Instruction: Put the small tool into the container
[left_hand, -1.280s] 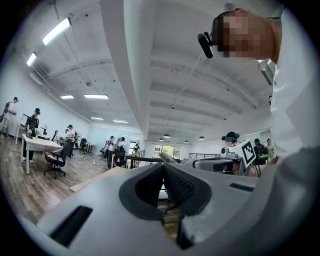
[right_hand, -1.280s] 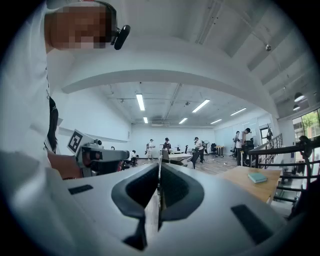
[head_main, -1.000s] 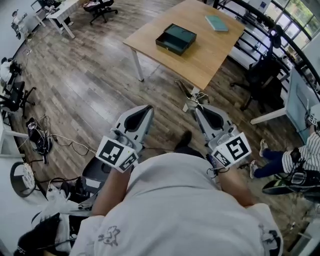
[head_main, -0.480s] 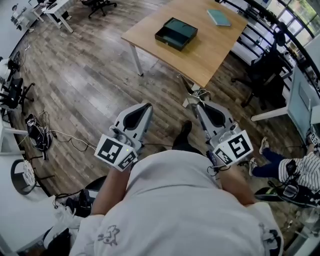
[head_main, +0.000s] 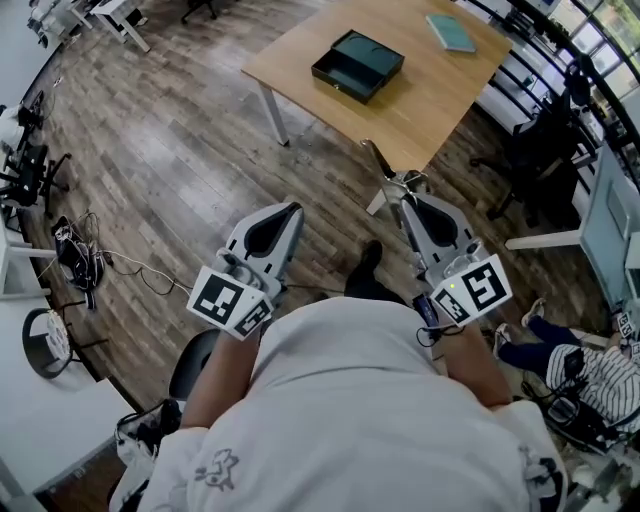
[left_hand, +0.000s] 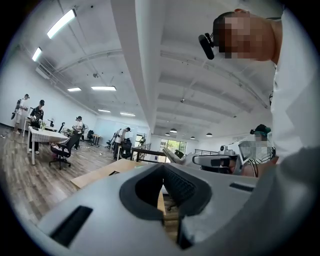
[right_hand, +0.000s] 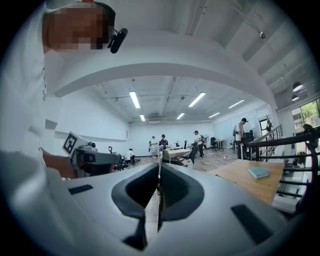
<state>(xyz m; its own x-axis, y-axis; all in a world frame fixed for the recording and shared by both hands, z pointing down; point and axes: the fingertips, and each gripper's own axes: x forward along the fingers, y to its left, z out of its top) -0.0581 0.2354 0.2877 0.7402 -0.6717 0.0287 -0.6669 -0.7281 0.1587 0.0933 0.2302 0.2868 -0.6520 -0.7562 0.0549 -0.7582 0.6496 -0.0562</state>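
- Tool (head_main: 381, 163): thin metal piece pinched in the right claw (head_main: 405, 190), sticking out past the tips toward the bench (head_main: 420, 100). It hangs over the floor (head_main: 170, 150), just short of the bench's near corner.
- In the right gripper view the tool (right_hand: 159, 169) shows as a narrow upright sliver in the seam between the jaws.
- Right claw (right_hand: 159, 172): jaws closed down onto the tool, only a hairline gap left. It points level toward the bench.
- Container (head_main: 358, 66): dark green open box on the bench, near the left edge, well apart from the tool and both claws. Inside looks empty as far as can be seen.
- Left claw (head_main: 293, 210): over the floor, beside the right one, not touching it.
- In the left gripper view the left claw (left_hand: 163, 170) has its tips together and nothing between them; a thin slit lower down shows only wood.
- Bench: light wood top on white legs, ahead of the person.
- Book (head_main: 451, 32): teal, flat on the far end of the bench, apart from the container. It is also in the right gripper view (right_hand: 258, 172).
- Cables (head_main: 75, 265): dark tangle on the floor at far left.
- Seated person (head_main: 600, 365) in a striped top at lower right.
- More people (right_hand: 162, 142) stand far down the room in the right gripper view.
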